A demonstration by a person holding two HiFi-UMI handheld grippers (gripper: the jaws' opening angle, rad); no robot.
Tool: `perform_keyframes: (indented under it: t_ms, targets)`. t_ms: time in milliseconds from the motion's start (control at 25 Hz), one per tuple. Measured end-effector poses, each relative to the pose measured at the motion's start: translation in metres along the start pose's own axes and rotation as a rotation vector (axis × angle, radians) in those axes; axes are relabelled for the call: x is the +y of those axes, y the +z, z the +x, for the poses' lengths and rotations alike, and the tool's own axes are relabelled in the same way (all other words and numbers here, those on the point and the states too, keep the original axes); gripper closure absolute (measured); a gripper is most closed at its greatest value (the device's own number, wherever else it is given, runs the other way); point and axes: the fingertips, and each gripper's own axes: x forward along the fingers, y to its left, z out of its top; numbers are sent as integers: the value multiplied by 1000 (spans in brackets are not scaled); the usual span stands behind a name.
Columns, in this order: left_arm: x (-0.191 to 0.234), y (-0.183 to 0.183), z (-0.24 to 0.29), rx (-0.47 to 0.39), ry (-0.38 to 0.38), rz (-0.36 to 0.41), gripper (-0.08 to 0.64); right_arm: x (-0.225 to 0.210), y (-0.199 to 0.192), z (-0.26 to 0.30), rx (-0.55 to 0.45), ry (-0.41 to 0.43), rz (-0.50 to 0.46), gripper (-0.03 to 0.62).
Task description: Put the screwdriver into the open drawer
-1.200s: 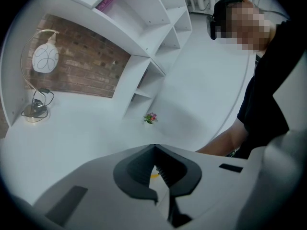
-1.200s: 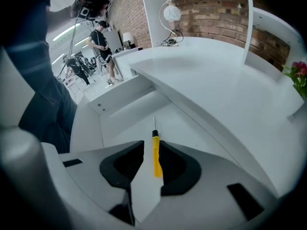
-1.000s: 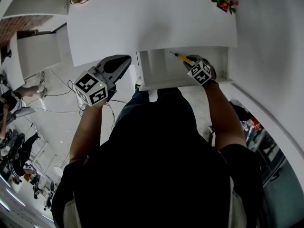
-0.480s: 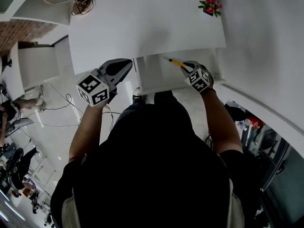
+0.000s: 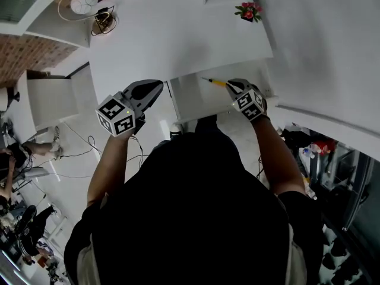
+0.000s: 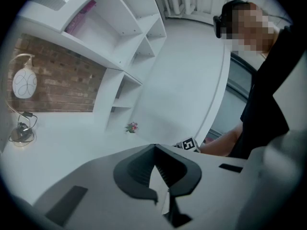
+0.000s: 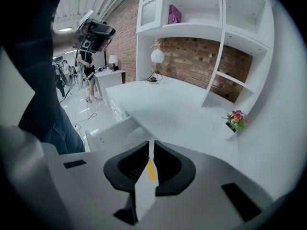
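the fingers (image 7: pixel 125 169) of the right gripper (image 7: pixel 149 145) are seen drawn nearly together, with only a thin slit left between the pads. the jaws have just been closing, and nothing is clamped by them. through the slit a strip of the yellow handle of the screwdriver (image 7: pixel 151 169) is seen, beyond the pads and not pressed by them.

in the head view the screwdriver (image 5: pixel 215 82) is found lying in the open drawer (image 5: pixel 196 98). its handle end is just at the gripper's tip, and its metal shaft is pointed away towards the drawer's back left. bare drawer floor is left to the left of the shaft and between it and the front panel, which is nearest the person. the back of the drawer is overhung by the front edge of the desk top (image 5: pixel 178 37).

the right side of the drawer is closed in by a curved white wall (image 5: pixel 320 52). a flower pot (image 5: pixel 248 10) is set well apart, at the desk's far right corner.

the left gripper (image 6: pixel 154 147) is held outside the drawer, just beside its left corner. its tips are brought together on nothing.
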Motion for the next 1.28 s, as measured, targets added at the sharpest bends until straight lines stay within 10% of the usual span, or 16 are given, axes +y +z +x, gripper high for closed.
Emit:
perform_keyframes:
  t_ms: [1280]
  targets:
    - [-70,54,20,-32,-200,193,545,-9,-2,-183,-206,-414,362,586]
